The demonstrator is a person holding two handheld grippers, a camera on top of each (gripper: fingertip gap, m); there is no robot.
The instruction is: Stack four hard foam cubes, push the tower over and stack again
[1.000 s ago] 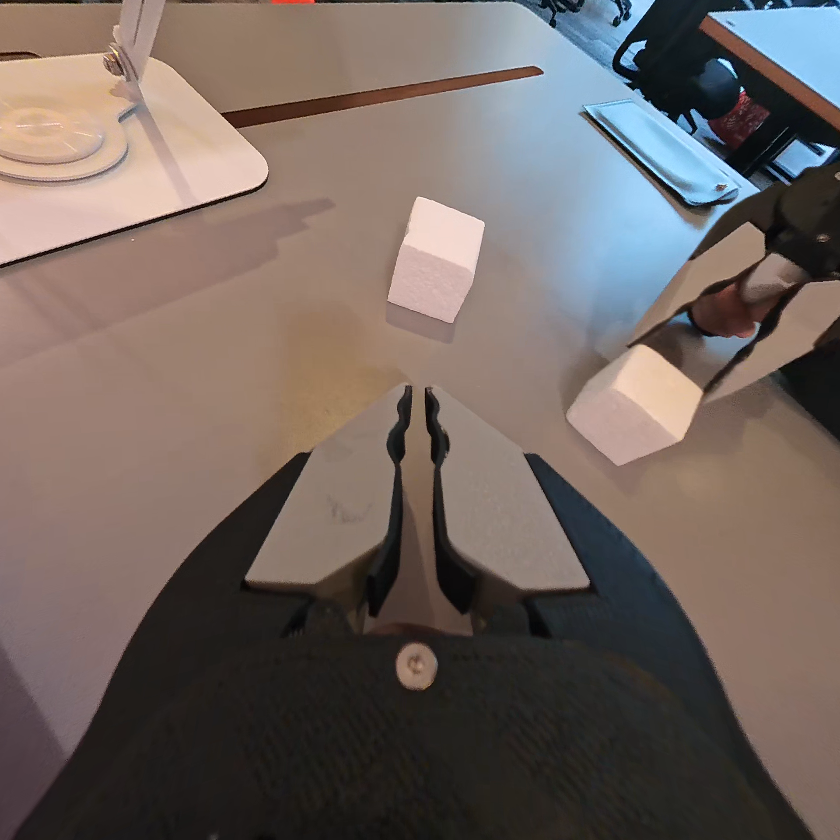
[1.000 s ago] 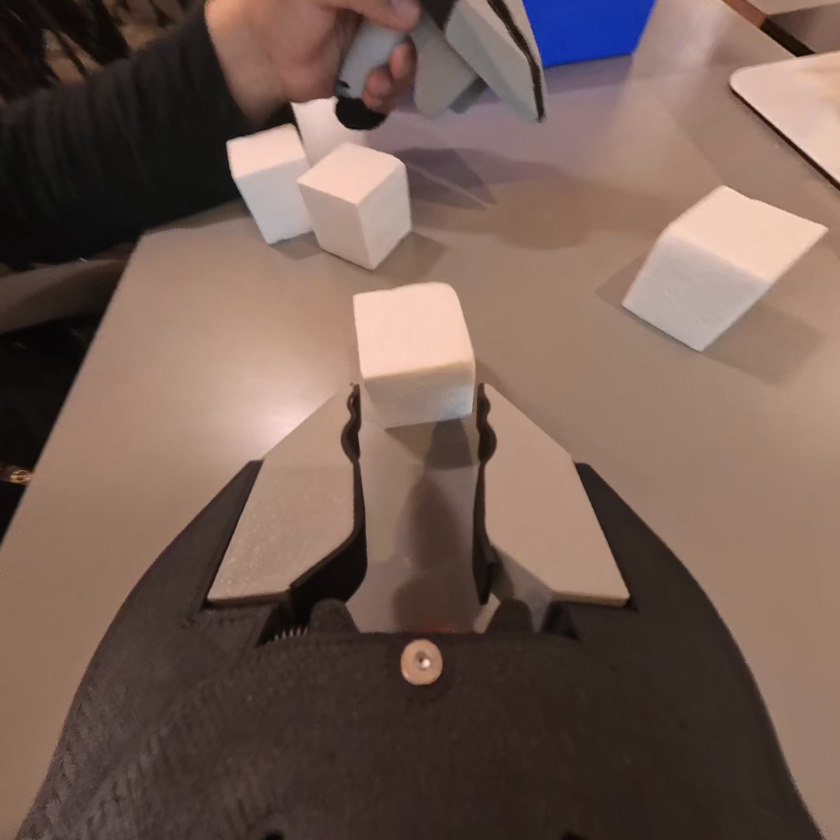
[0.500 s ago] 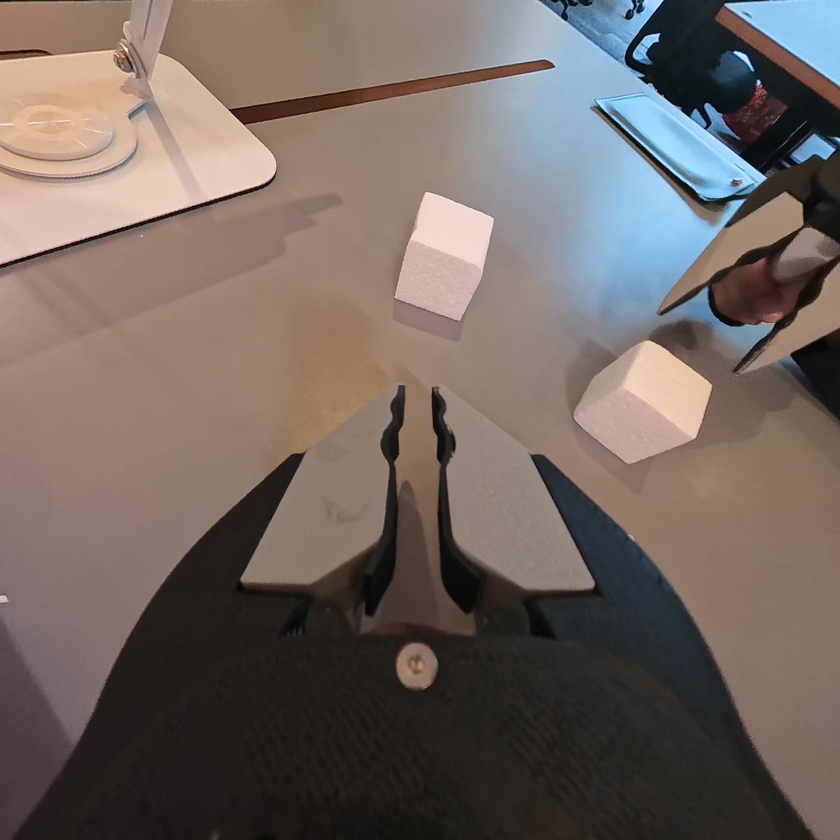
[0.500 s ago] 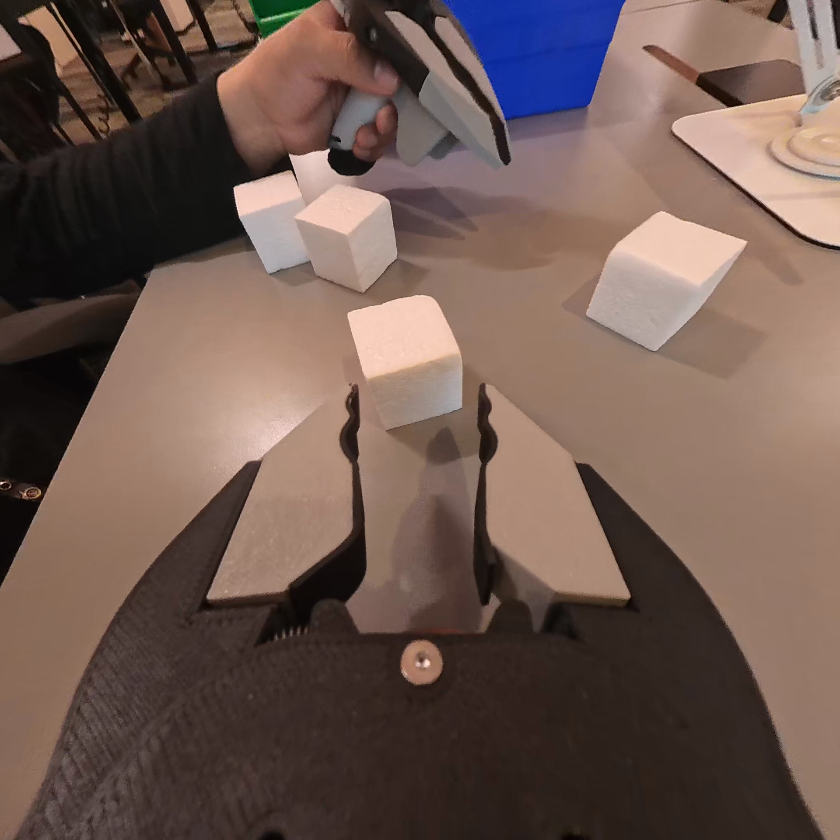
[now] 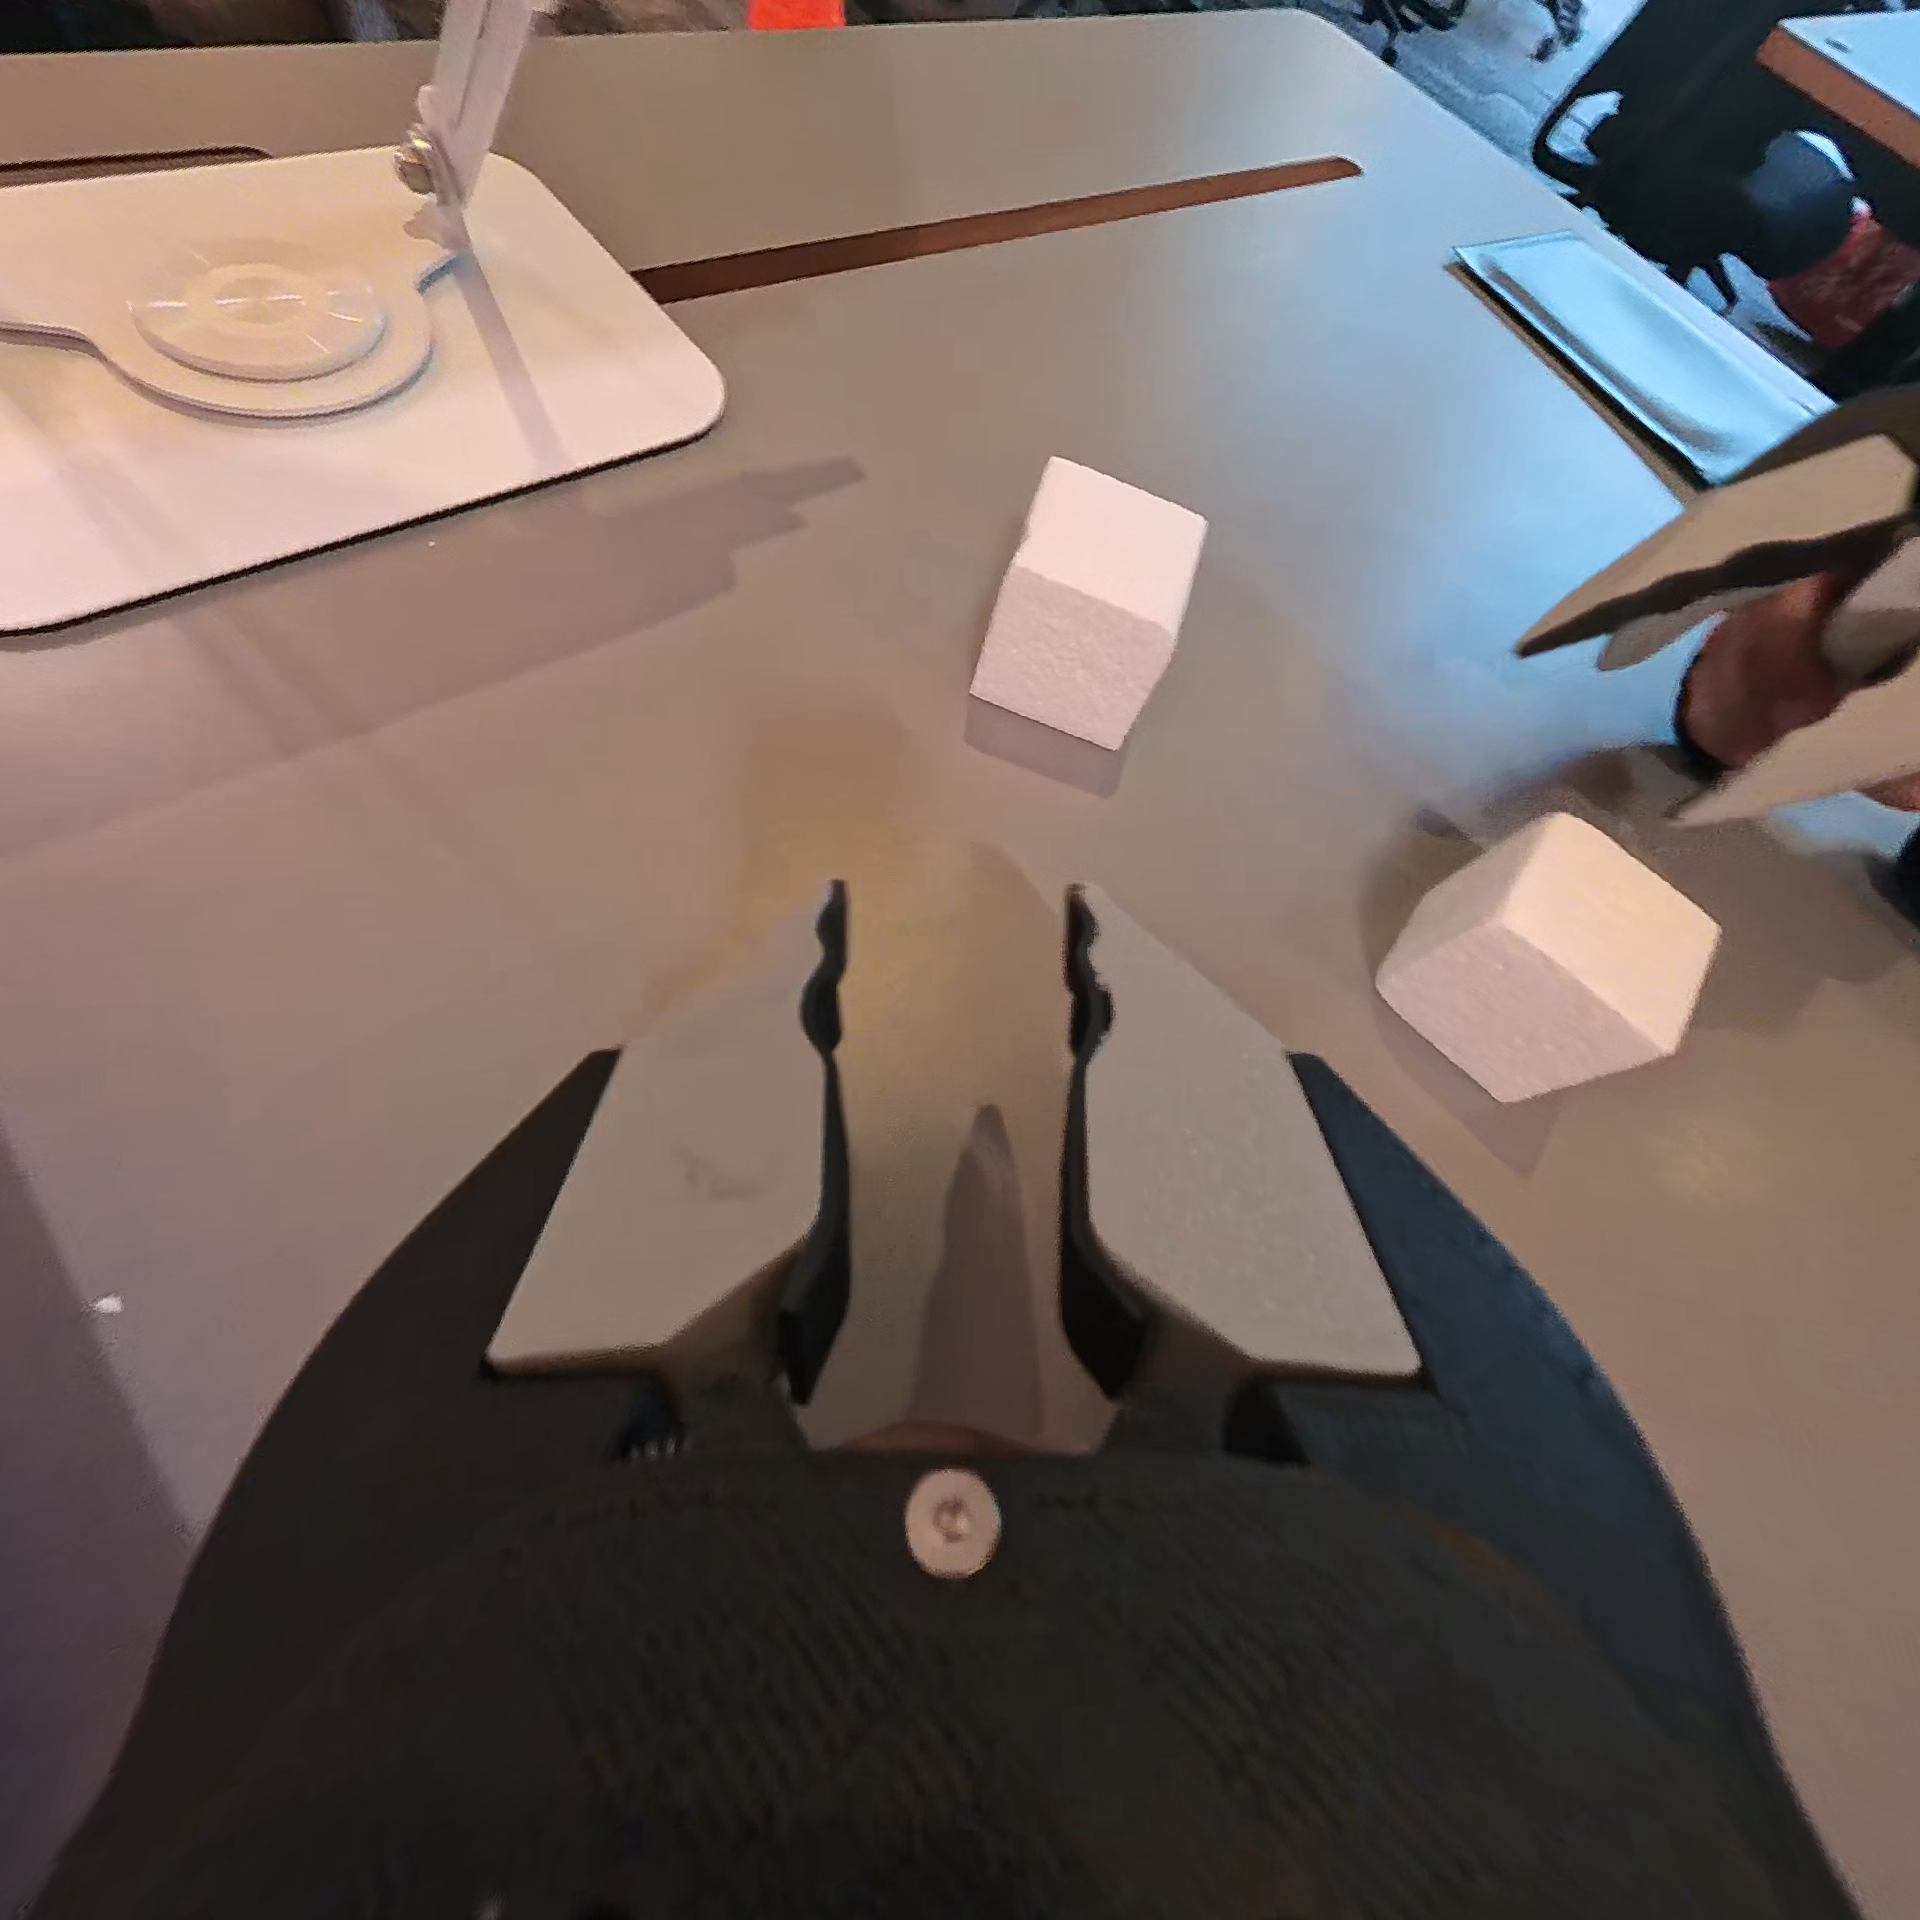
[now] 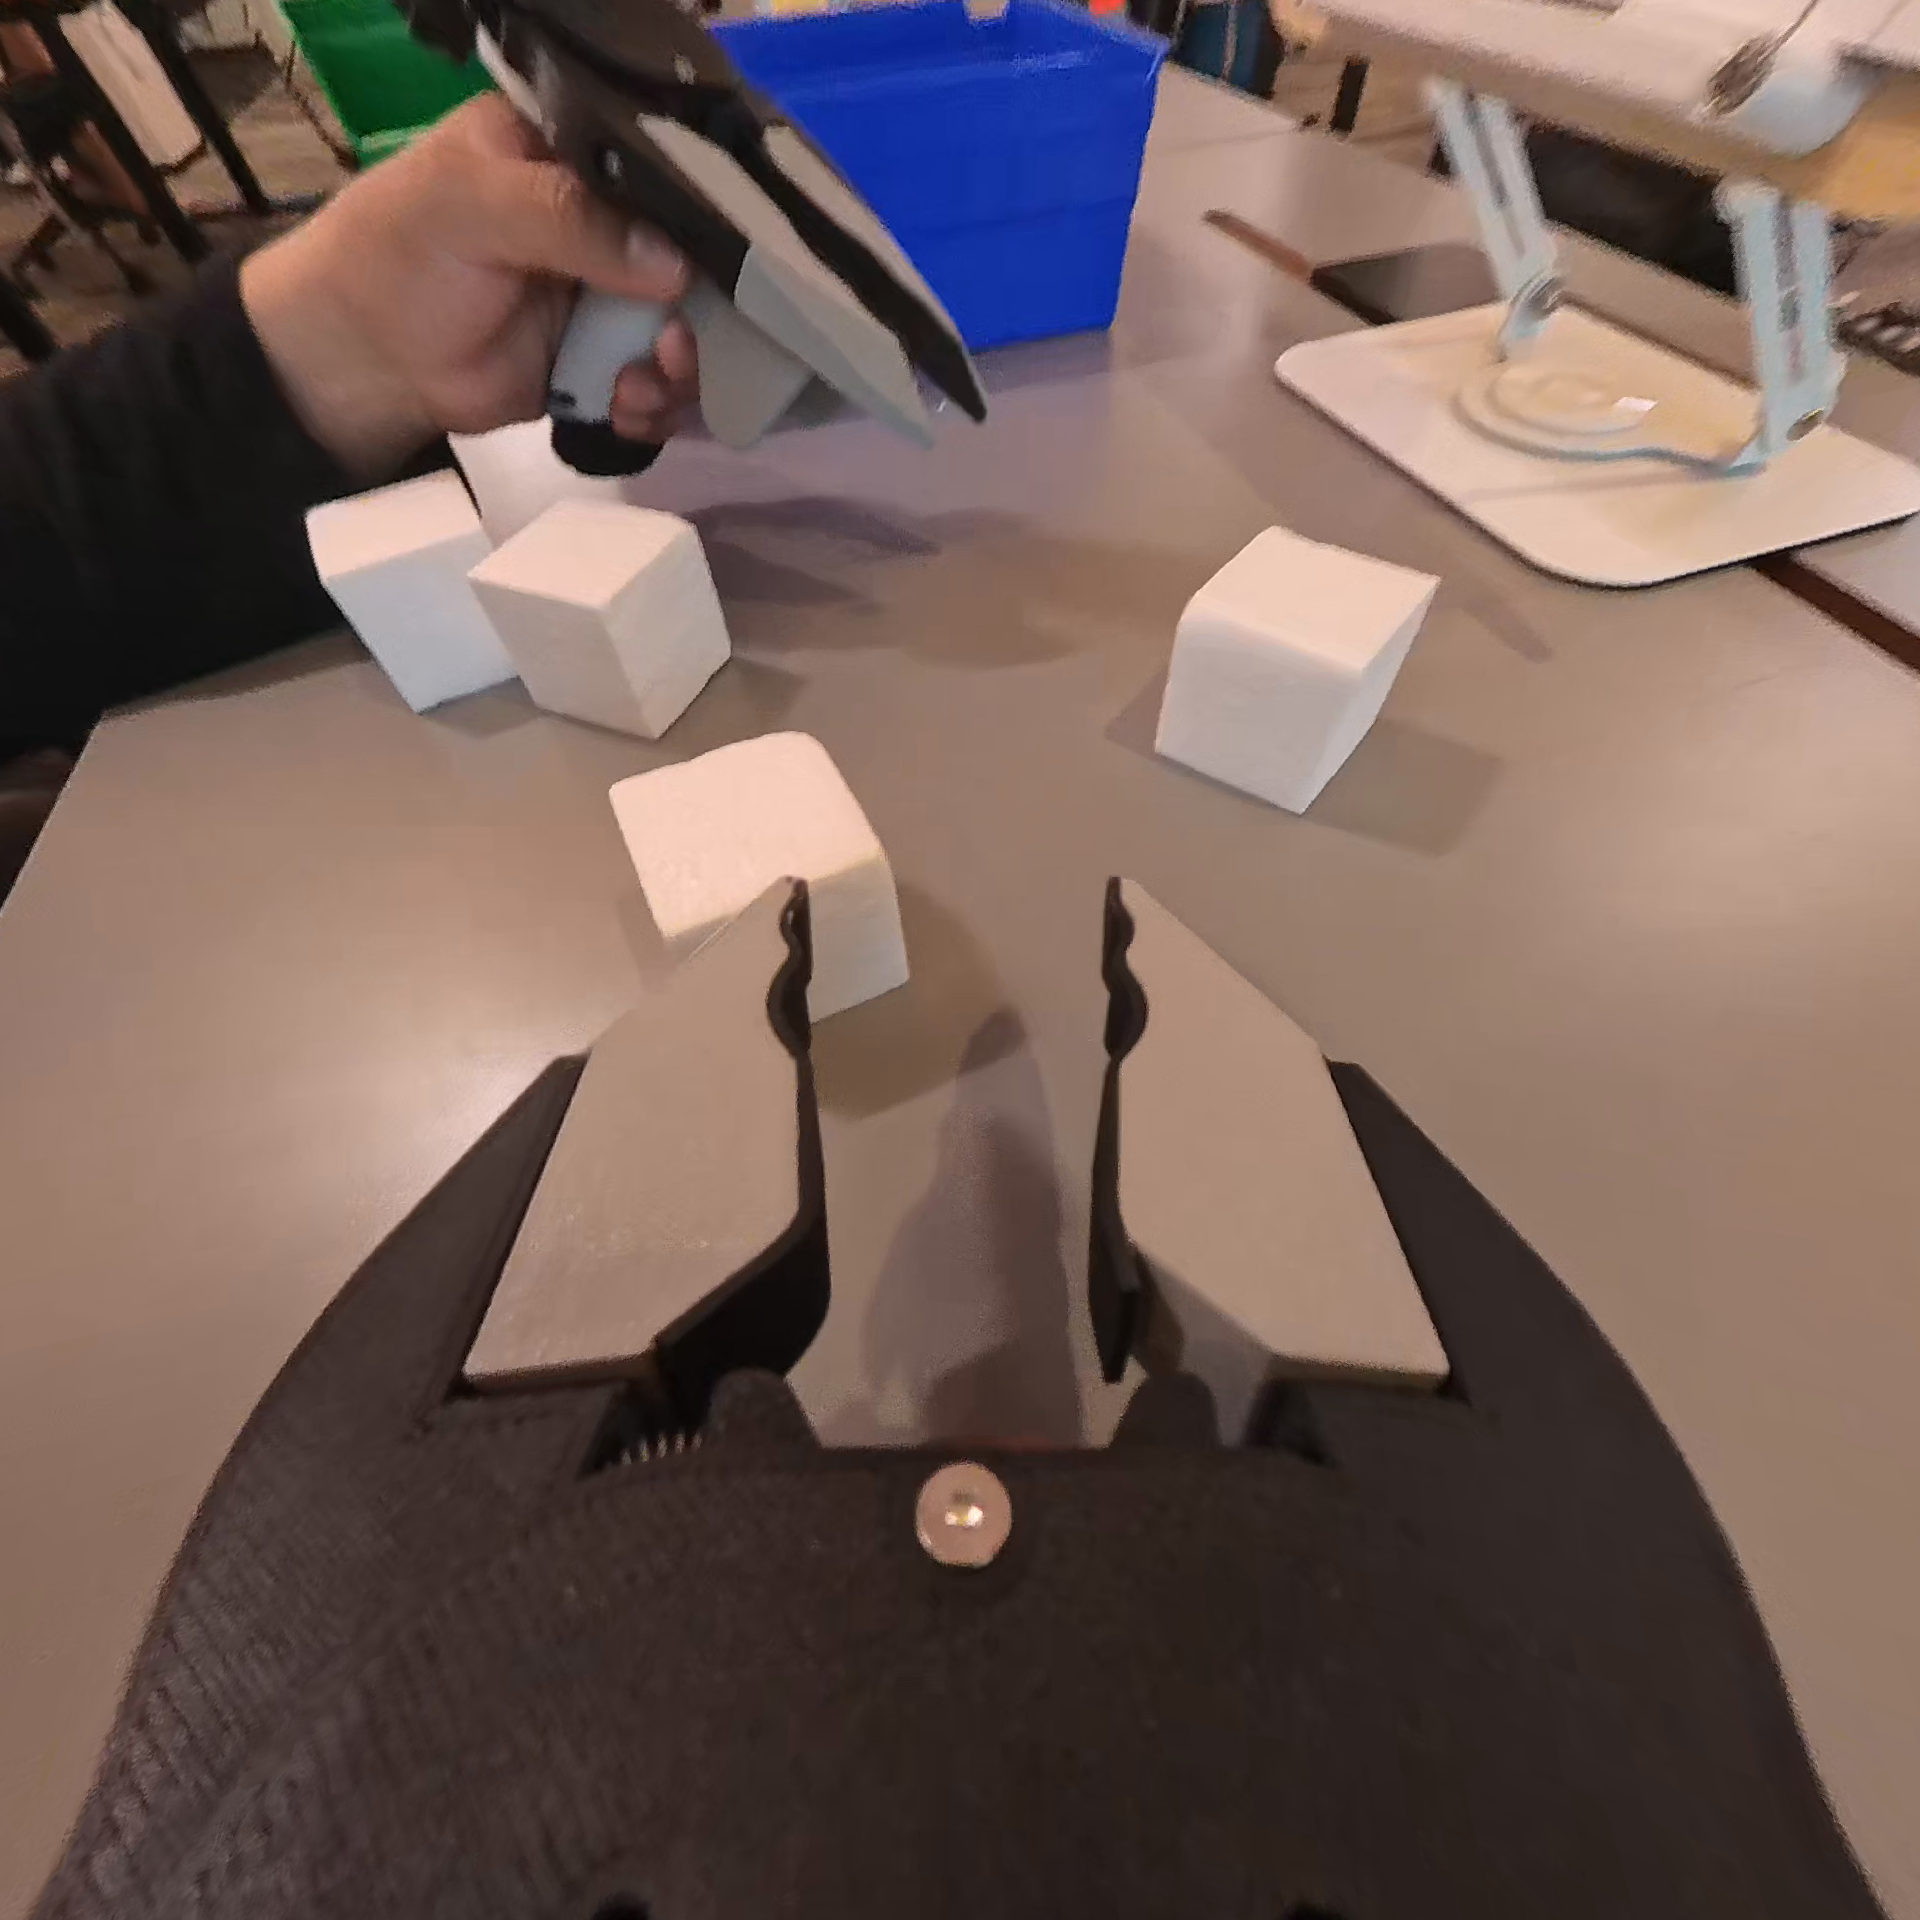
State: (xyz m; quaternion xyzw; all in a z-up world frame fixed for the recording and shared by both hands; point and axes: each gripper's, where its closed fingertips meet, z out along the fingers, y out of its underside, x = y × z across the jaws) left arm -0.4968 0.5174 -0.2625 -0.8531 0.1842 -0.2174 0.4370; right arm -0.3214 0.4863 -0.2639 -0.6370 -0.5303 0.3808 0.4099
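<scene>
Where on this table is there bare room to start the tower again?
Bare table lies between the near cube and the lone cube. It is crowded at the far left, where the clustered cubes sit under the left gripper.

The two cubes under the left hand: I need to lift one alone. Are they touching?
Cannot tell. In the right wrist view the front cube overlaps the back cube with no table showing between them, so they may touch or merely line up.

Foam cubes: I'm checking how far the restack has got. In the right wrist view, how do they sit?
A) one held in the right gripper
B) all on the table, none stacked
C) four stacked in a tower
B: every foam cube rests on the table; the right gripper is open and empty.
</scene>
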